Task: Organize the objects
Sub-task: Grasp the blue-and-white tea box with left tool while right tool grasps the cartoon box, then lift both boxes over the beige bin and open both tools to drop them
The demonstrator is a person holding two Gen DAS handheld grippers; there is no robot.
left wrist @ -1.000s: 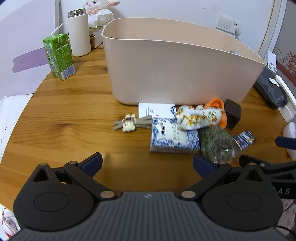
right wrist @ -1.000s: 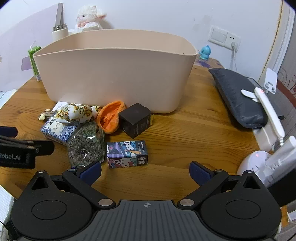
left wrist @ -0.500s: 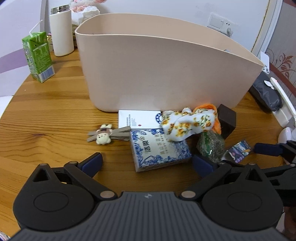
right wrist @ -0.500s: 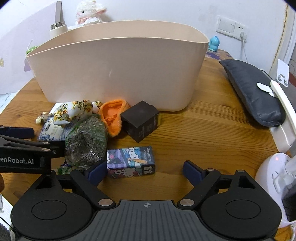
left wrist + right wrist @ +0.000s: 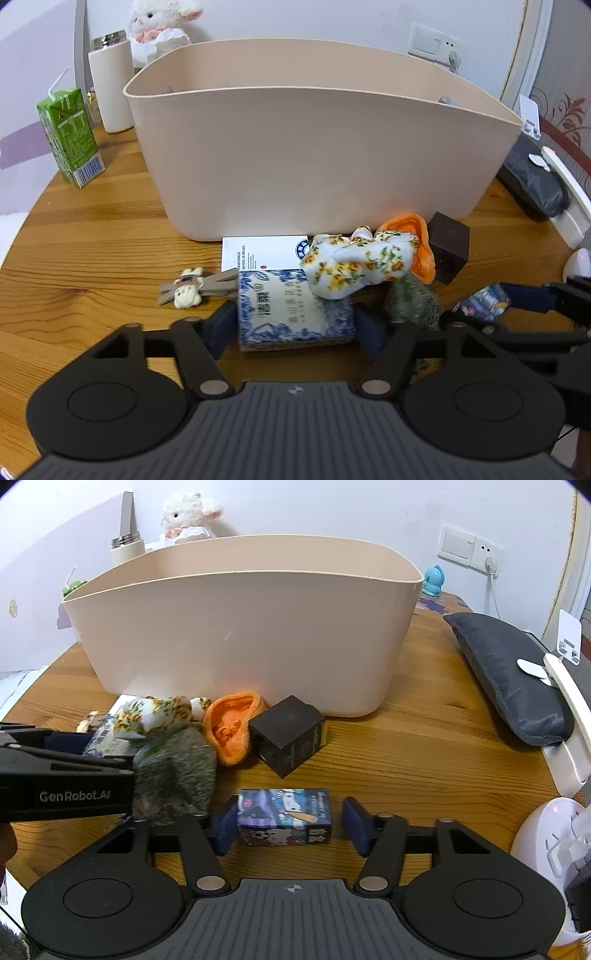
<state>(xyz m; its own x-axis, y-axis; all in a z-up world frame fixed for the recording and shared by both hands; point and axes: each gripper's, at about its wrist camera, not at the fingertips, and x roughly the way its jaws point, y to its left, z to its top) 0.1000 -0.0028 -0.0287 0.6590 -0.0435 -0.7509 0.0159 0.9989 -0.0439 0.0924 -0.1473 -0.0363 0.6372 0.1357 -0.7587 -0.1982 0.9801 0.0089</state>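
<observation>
A large beige bin (image 5: pixel 325 155) stands on the round wooden table (image 5: pixel 92 236); it also shows in the right wrist view (image 5: pixel 243 635). In front of it lie a blue-white tissue pack (image 5: pixel 291 310), a floral cloth pouch (image 5: pixel 362 266), an orange pouch (image 5: pixel 232 727), a dark cube (image 5: pixel 288 734), a grey-green sachet (image 5: pixel 173 771) and a cartoon box (image 5: pixel 284 816). My left gripper (image 5: pixel 295 325) is open, its jaws on either side of the tissue pack. My right gripper (image 5: pixel 290 823) is open around the cartoon box, with a gap at the right jaw.
A white card (image 5: pixel 266 251) and a small bear clip (image 5: pixel 188 291) lie left of the pack. A green juice carton (image 5: pixel 70 136), a white flask (image 5: pixel 110 85) and a plush lamb (image 5: pixel 162 26) stand behind. A dark cushion (image 5: pixel 513 675) and a white stand (image 5: pixel 565 709) are right.
Both grippers have moved forward and down. The left jaws have narrowed around the tissue pack; the right jaws have narrowed around the cartoon box. The sachet was nudged.
</observation>
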